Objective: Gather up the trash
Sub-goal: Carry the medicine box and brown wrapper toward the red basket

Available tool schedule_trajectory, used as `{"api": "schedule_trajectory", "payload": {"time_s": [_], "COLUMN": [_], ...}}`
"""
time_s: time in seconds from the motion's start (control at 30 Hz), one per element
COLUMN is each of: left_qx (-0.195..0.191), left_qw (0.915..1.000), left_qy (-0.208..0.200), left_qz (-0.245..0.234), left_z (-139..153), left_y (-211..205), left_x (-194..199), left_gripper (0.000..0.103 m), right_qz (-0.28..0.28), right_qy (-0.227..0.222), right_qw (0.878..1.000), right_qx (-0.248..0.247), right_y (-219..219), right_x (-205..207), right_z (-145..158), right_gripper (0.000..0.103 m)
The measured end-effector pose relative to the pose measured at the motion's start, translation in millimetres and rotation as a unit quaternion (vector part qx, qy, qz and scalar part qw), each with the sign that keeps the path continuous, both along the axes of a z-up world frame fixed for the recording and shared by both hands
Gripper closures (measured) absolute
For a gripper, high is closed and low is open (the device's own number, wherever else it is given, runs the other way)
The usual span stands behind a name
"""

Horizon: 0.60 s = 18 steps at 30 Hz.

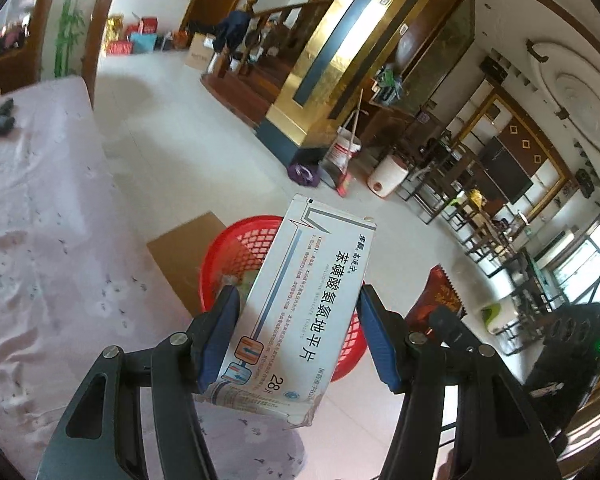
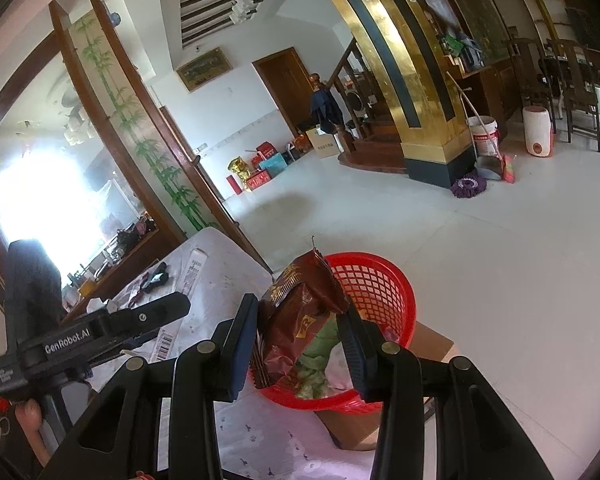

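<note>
My left gripper (image 1: 296, 312) is shut on a white medicine box (image 1: 300, 304) with blue Chinese print, held in the air above a red mesh basket (image 1: 236, 248) on the floor. My right gripper (image 2: 300, 332) is shut on a dark red snack wrapper (image 2: 300, 316), held over the same red basket (image 2: 384, 284). The wrapper also shows in the left wrist view (image 1: 440, 292), to the right of the box. The basket holds crumpled paper and green scraps (image 2: 316, 364).
A table with a pale pink flowered cloth (image 1: 40, 220) lies left of the basket, with dark items and paper slips on it (image 2: 192, 272). A brown cardboard sheet (image 1: 180, 256) lies under the basket. A gold pillar (image 2: 428, 128), buckets and a mop stand beyond on the white floor.
</note>
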State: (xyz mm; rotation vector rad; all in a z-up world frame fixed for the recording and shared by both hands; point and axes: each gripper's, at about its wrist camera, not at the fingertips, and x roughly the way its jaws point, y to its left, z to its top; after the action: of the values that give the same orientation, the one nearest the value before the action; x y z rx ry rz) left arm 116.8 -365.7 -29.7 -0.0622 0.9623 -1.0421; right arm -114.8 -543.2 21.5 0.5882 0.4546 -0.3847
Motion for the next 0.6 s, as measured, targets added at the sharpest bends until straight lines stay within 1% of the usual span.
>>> {"api": "schedule_trajectory", "payload": {"time_s": [0.17,0.4,0.6], "left_qx": [0.006,0.015,0.021], "left_qw": [0.9999,0.9994,0.9994], "left_qy": [0.010,0.027,0.020], "left_qz": [-0.001,-0.013,-0.020], "left_z": [-7,-15,-16], "left_y": [-9,-25,-34], "left_x": [12,14,21], "left_gripper": [0.043,0.043,0.043], "right_qz": [-0.002,-0.003,-0.004], "right_qy": [0.005,0.021,0.031], "right_qw": [1.000,1.000,0.999], "right_qx": [0.006,0.006,0.012], "right_y": [-5,-6,-7], "right_x": [5,13,18], "right_z": [-6,-17,-25], "right_gripper": [0.060,0.060,0.060]}}
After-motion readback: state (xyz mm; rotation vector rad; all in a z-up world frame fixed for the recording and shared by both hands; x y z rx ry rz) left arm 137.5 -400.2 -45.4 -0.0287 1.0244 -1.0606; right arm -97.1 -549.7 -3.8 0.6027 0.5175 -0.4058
